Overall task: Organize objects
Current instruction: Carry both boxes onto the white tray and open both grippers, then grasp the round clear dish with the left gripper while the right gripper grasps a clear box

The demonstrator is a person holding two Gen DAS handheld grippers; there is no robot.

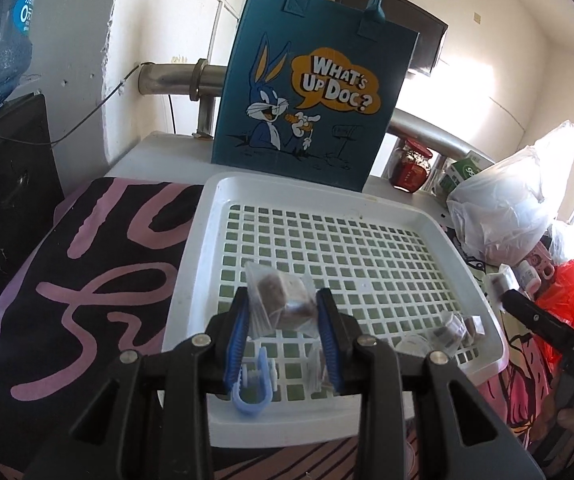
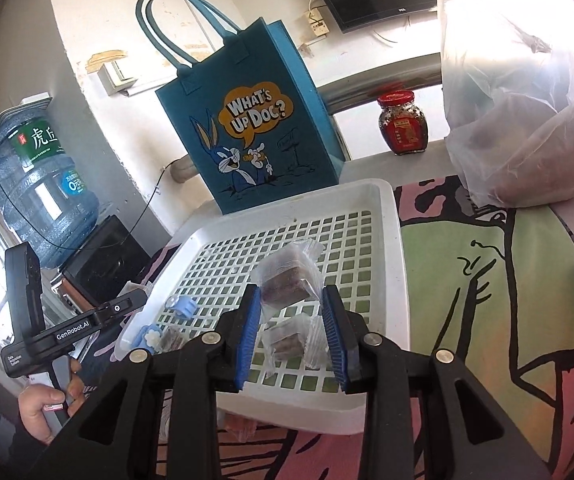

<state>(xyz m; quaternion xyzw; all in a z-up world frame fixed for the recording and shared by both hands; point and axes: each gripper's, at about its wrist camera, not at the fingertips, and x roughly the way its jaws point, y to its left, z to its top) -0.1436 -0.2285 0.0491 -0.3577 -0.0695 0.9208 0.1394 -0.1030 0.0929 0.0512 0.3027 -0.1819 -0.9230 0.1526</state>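
Fingers of both the left gripper (image 1: pixel 283 312) and right gripper (image 2: pixel 293 312) pinch clear snack packets (image 1: pixel 279 304) above the white tray (image 1: pixel 367 196) at frame centre, likely mid-placement, so each should lower and release.

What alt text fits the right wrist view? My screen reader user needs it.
The right gripper holds a clear-wrapped brown snack over a white slotted tray. A blue cartoon tote bag stands behind the tray.
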